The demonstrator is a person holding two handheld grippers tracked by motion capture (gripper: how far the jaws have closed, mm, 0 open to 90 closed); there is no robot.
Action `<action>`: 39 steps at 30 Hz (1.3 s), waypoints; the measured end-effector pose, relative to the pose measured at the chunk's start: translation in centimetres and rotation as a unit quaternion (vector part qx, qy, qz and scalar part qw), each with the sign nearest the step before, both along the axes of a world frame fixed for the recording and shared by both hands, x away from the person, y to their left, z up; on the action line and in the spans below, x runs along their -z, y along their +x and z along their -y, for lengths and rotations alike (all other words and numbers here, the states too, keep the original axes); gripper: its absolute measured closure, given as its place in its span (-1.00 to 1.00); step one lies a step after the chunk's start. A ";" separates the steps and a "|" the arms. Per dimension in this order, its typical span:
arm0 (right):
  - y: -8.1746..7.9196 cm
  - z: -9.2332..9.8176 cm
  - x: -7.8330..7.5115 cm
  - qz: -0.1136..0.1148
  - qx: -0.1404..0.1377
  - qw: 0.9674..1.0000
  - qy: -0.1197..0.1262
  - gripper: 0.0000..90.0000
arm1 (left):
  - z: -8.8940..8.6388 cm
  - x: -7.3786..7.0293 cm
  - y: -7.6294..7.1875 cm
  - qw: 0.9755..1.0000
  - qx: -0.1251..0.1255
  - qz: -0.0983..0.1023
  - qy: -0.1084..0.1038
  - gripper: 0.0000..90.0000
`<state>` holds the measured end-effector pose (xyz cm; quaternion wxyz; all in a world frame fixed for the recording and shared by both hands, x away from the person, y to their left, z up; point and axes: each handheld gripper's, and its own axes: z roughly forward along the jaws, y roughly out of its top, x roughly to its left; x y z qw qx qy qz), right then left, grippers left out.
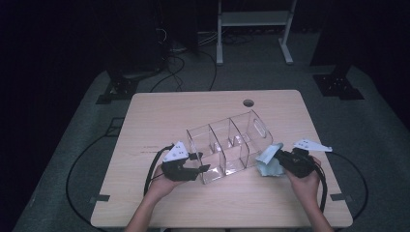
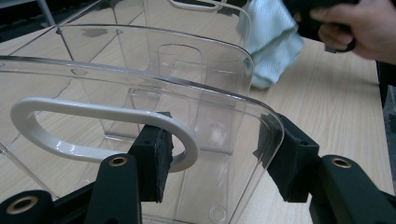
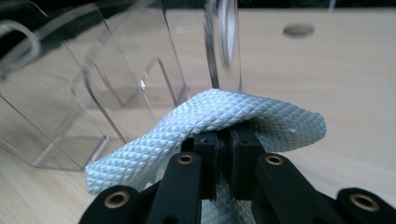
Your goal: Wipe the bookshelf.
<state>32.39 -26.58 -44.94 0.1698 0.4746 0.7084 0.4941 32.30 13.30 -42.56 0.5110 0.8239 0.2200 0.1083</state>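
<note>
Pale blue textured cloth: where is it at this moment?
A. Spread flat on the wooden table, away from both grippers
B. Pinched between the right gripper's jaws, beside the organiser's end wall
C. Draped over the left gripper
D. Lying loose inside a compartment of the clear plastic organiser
B: the right gripper has its jaws shut on the pale blue textured cloth, next to the clear plastic organiser, which the left gripper grips by its end wall.

Glossy clear plastic organizer [image 1: 227, 145], waffle-textured cloth [image 3: 219, 121], matt wooden table [image 1: 159, 116]

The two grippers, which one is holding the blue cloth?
The right gripper: its jaws pinch the light blue cloth. The left gripper instead clamps the end wall of the clear organizer.
</note>
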 end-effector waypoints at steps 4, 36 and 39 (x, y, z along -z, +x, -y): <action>0.2 -0.1 0.0 -0.002 0.003 1.000 0.006 0.86 | 0.1 0.0 0.0 1.000 0.000 0.000 0.002 0.02; 1.2 -1.4 1.0 -0.019 0.001 1.000 -0.003 0.86 | -0.5 0.1 -0.1 1.000 -0.004 0.002 0.005 0.01; 1.7 -1.7 2.4 -0.054 -0.007 0.998 -0.019 0.85 | -0.5 0.1 0.0 1.000 -0.002 0.001 0.006 0.01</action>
